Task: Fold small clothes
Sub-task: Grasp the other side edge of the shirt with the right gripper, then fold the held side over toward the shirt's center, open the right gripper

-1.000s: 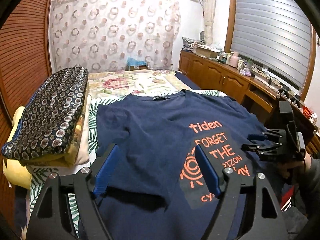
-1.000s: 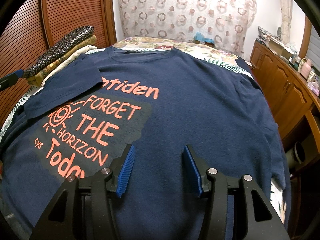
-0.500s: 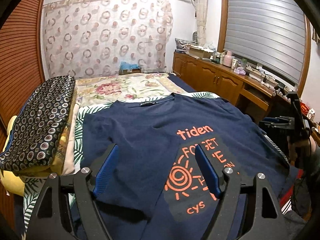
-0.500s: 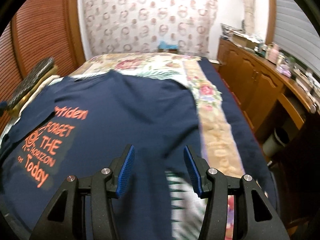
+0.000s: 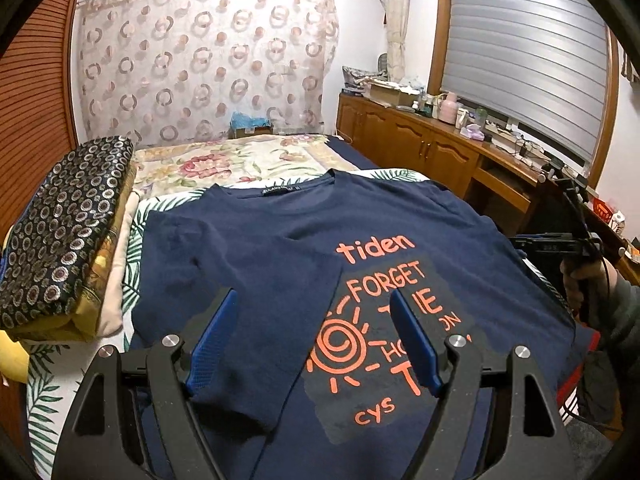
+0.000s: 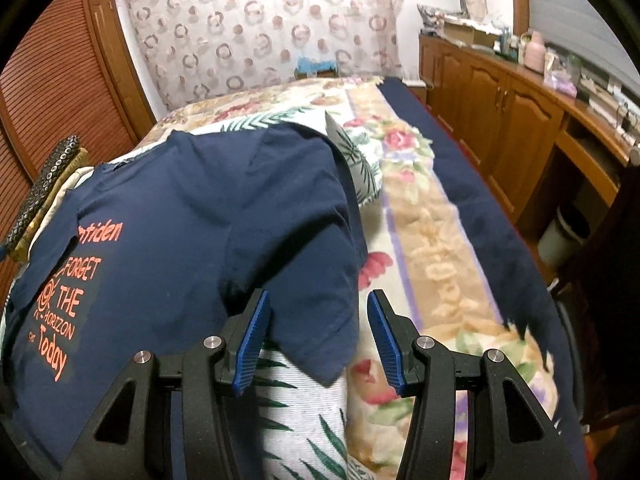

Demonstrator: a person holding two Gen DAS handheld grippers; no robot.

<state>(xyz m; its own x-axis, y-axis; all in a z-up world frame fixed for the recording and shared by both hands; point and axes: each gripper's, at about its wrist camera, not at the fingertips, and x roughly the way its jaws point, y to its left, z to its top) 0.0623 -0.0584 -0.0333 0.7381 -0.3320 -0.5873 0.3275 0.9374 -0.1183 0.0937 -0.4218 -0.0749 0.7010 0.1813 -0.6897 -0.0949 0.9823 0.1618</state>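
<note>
On the bed [image 6: 436,240], your right gripper [image 6: 318,338] gapes around the navy T-shirt's [image 5: 320,232] sleeve [image 6: 320,320]; left gripper [image 5: 312,344] gapes too. Pinch shallow and it probably slips.

Navy t-shirt [image 5: 272,248] with orange print on a dark grey patch [image 5: 384,340]. Bedspread [image 6: 436,240] is cream with pink flowers, tan band, green palm leaves. Folded stack [image 5: 64,232] at the bed's left edge: black with pale rings on top, mustard yellow under. Curtain [image 5: 208,60] is beige with brown rings. Both grippers [image 5: 312,344] [image 6: 318,344] black, blue pads. Brown wood cabinets [image 6: 500,112].
</note>
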